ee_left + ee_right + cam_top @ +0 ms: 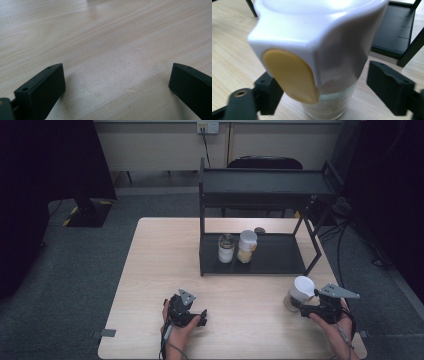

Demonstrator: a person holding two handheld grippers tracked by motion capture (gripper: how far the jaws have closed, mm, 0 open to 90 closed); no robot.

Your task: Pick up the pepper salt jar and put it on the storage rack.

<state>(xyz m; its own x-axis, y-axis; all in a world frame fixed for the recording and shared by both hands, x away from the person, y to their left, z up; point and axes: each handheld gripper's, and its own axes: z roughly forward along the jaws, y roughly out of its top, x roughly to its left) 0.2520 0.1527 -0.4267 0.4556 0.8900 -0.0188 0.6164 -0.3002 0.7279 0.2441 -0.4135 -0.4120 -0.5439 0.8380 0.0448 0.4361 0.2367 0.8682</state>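
A glass jar [299, 293] with a white flip lid [319, 37] and a yellow tab stands on the table's right front. My right gripper [301, 309] is open, and its jaws stand on either side of the jar's glass body. A gap shows between the right jaw and the glass in the right gripper view [322, 85]. My left gripper [201, 315] rests low over the bare wood at the front middle. It is open too, jaws wide apart [117, 75] with nothing between them.
A black two-tier rack [280, 256] stands at the back right of the wooden table [150, 270]. On its lower shelf are a dark-lidded jar [226, 248] and a white-lidded jar [247, 246]. A small dark object [259, 230] lies behind them.
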